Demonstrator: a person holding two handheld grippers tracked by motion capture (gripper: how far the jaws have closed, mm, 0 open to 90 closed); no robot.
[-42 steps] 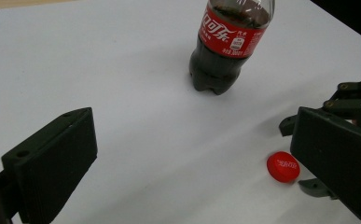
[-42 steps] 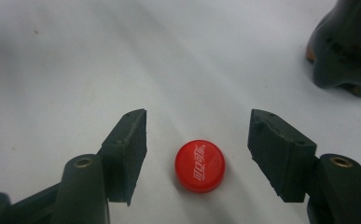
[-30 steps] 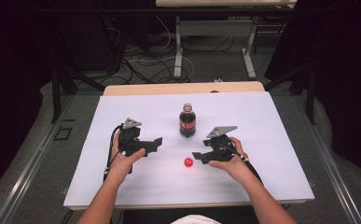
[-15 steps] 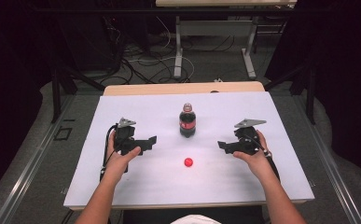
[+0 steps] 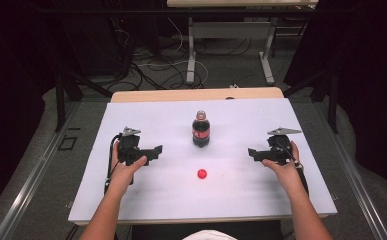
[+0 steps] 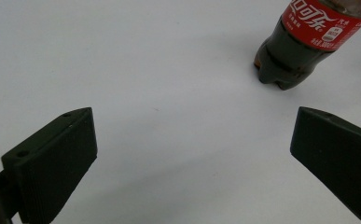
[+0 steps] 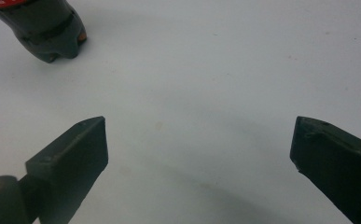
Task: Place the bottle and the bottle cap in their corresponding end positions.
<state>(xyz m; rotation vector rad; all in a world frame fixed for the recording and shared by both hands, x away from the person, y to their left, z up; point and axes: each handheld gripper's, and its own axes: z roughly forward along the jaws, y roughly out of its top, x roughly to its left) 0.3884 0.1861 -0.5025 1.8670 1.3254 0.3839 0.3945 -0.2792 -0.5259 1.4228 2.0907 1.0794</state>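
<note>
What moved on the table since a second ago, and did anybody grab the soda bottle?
The right gripper moved away from the red cap, out toward the table's right edge. The left gripper slid a little to the left, away from the soda bottle. Nothing was grabbed: both grippers are open and empty. The bottle stayed upright in the same spot, cap off, and the red cap did not move.

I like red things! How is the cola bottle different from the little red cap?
The cola bottle stands tall and upright; the red cap is small and lies low on the table. The bottle is dark with a red label; the cap is red all over. Both sit between the grippers, untouched.
</note>
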